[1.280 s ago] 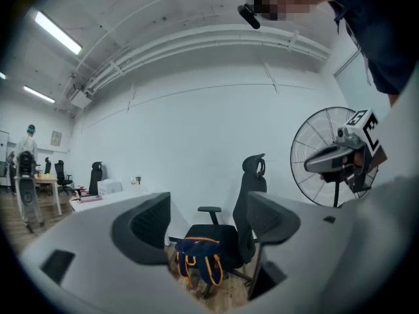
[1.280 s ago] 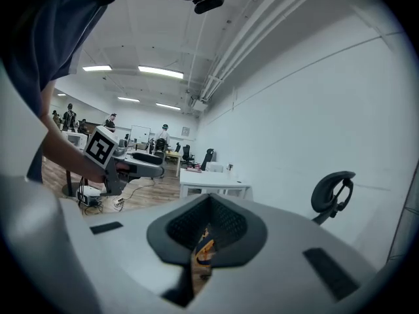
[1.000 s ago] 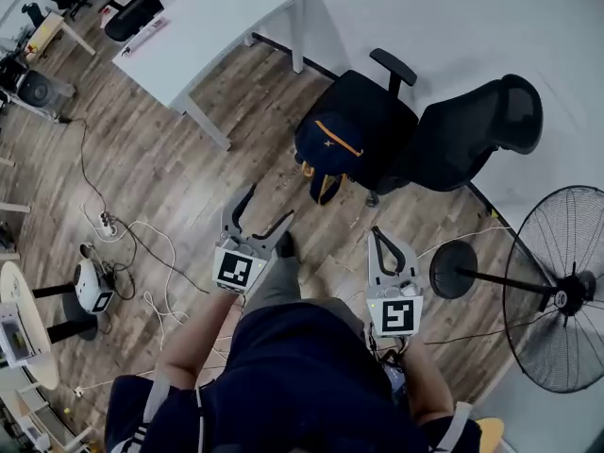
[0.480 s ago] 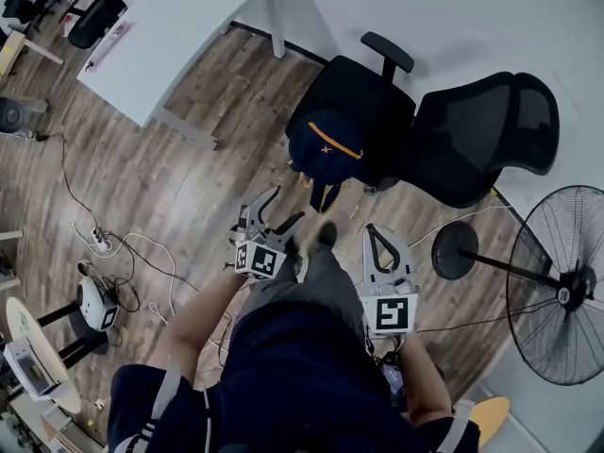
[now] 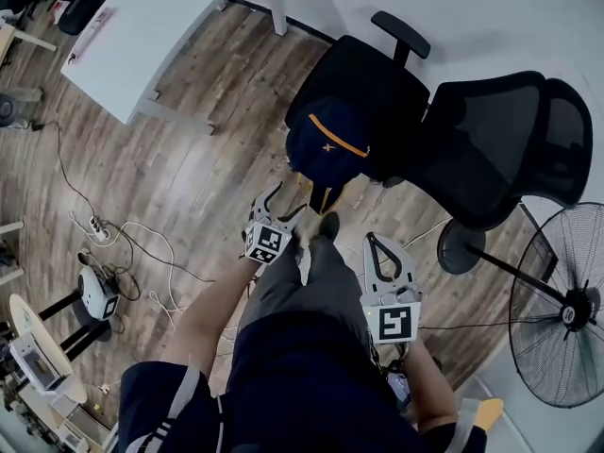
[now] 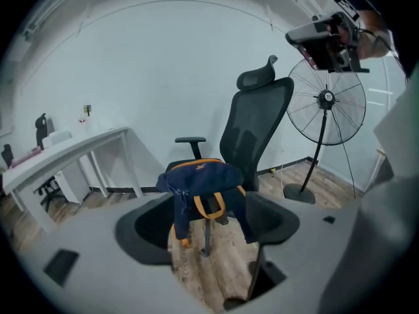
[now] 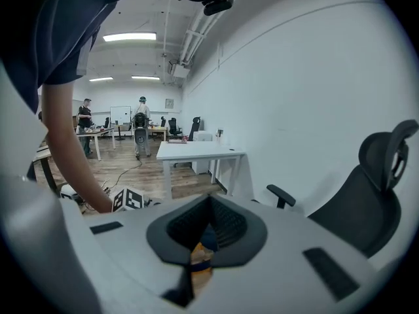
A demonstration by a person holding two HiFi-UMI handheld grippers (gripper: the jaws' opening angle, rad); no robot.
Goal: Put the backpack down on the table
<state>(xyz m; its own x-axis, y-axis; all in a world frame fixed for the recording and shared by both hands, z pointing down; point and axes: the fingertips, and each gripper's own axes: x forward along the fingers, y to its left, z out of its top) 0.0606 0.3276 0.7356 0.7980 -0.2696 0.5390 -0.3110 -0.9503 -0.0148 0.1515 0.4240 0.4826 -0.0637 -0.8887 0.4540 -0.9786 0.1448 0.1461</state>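
The left hand-held gripper [image 5: 286, 199] holds its jaws wide apart, just short of the chair [image 5: 491, 149]. The right hand-held gripper [image 5: 376, 239] has its jaws together, empty. One white desk [image 5: 142, 26] stands left of the chair and one fan [image 5: 566, 310] right of it. One navy backpack [image 5: 326, 144] with orange trim lies on the chair's seat, straps hanging off the front. Its orange emblem is too small to read.

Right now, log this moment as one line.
backpack: on chair seat, not gripped | left gripper: open, facing backpack | right gripper: shut, empty
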